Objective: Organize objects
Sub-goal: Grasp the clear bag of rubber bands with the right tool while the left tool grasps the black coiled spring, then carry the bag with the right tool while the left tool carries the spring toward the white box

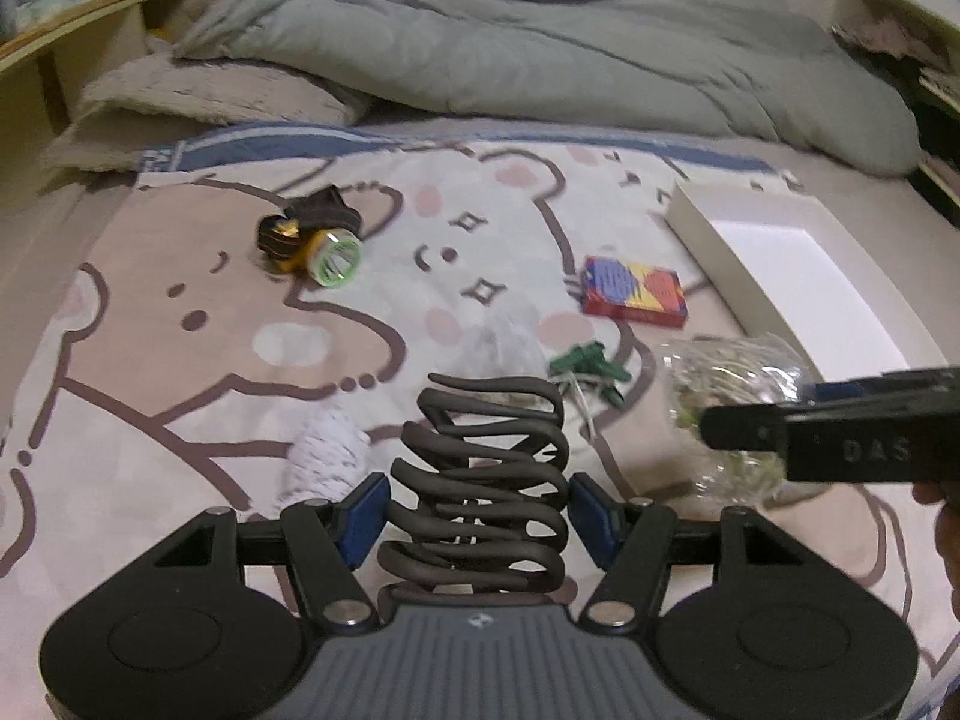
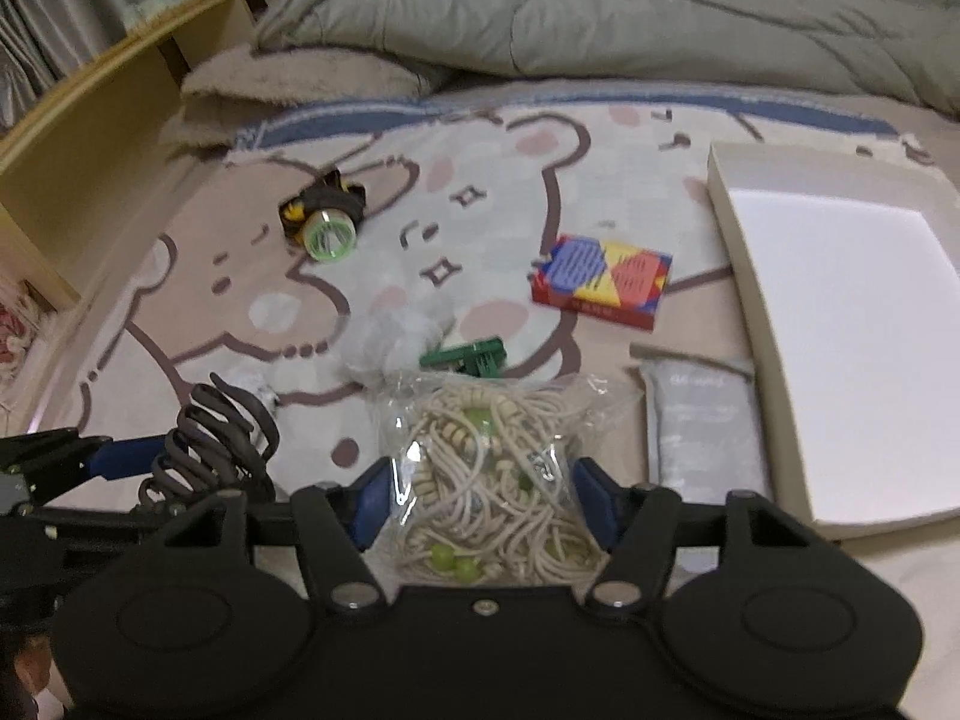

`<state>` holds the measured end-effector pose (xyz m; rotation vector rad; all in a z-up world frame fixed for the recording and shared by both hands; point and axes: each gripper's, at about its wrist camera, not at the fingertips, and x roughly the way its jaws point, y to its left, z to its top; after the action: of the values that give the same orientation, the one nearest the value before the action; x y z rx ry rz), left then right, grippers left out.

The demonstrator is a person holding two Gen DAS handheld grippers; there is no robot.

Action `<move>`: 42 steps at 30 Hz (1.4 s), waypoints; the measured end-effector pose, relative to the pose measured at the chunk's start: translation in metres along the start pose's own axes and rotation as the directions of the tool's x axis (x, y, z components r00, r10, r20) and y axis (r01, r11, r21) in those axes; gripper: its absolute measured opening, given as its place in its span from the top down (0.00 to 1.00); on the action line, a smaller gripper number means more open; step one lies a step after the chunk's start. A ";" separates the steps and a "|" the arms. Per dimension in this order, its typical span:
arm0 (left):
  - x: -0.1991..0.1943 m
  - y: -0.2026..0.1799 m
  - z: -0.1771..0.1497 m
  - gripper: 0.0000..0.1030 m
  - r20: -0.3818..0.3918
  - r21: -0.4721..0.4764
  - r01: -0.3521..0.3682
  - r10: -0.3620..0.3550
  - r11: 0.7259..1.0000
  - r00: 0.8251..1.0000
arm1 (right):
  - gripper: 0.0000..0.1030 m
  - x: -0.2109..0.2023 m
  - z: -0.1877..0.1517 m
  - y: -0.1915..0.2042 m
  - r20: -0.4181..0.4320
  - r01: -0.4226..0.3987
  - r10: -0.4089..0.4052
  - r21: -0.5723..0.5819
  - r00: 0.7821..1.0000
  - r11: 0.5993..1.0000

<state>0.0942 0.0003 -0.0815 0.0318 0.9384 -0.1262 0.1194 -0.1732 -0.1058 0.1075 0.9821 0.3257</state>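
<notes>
At the bottom centre of the left wrist view, the left gripper (image 1: 477,516) has its jaws clamped on a dark coiled wire holder (image 1: 483,480), the blue pads pressing its two sides. At the bottom centre of the right wrist view, the right gripper (image 2: 480,507) has its jaws closed on a clear bag of cords and green beads (image 2: 498,480), the pads pinching the bag's sides. In that view the left gripper and its coil appear at lower left; in the left wrist view the right gripper enters at the right edge with the bag in front of it.

Just beyond the bag, a small green plastic piece (image 2: 471,355) lies on the cartoon-bear bedsheet (image 2: 252,276), with a white fluffy clump (image 2: 384,336) to its left. Right of the bag lies a flat grey pouch (image 2: 699,426), close beside the open white box (image 2: 840,324) that fills the right of the frame.

Farther up, in mid-frame, a red, blue and yellow card box (image 2: 603,282) lies left of the white box. A yellow headlamp with a green-rimmed lens (image 2: 327,222) lies well apart at centre left.

Along the top, a grey-green duvet (image 2: 600,6) is bunched across the bed, with a wooden shelf (image 2: 120,84) at upper left.
</notes>
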 end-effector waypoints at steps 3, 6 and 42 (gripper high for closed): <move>-0.006 0.002 0.003 0.37 0.021 -0.019 -0.010 0.011 1.000 1.000 | 0.37 -0.010 0.002 0.001 0.031 0.002 -0.002 -0.008 1.000 1.000; -0.013 0.004 0.005 0.37 0.044 -0.032 -0.022 0.024 0.999 0.999 | 0.37 -0.019 0.003 0.002 0.056 0.002 -0.001 -0.014 0.998 1.000; -0.009 -0.088 0.044 0.37 0.125 -0.036 0.039 -0.034 0.999 0.992 | 0.37 -0.093 0.008 -0.087 0.259 0.153 -0.149 0.007 0.954 0.988</move>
<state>0.1136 -0.0899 -0.0458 -0.0284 0.8171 -0.1426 0.0974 -0.2851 -0.0475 0.0606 0.7240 0.1716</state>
